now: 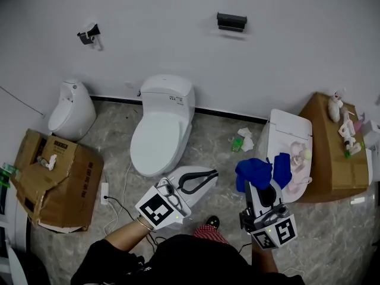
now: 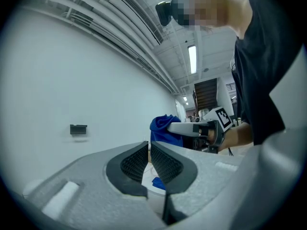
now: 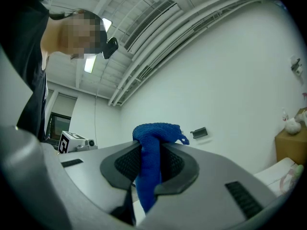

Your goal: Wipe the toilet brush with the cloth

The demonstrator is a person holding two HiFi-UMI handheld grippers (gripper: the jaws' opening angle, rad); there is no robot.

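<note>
One blue cloth (image 3: 153,147) is pinched in the right gripper (image 3: 149,164). The two black fingers squeeze it from both sides. Its top bunches up above the fingers, and a long bit hangs down between them. In the head view the cloth (image 1: 254,172) sits at the tip of the right gripper (image 1: 256,189), low on the right side. Another blue bit (image 1: 282,170) is just to the right of it, by a white seat (image 1: 291,136). I cannot tell if it is part of the same cloth.

The left gripper (image 2: 148,159) has its fingers pressed together with nothing in them. In the head view the left gripper (image 1: 199,180) is near the middle and points toward the right one. The two are close but do not touch.

Behind them a white toilet (image 1: 161,123) stands against the wall. A small white potty (image 1: 71,108) stands to its left. A torn cardboard box (image 1: 56,180) lies on the grey floor (image 1: 225,153) at the left. Another brown box (image 1: 329,150) stands at the right, past the white seat. A small black holder (image 1: 231,21) is high up on the wall.
</note>
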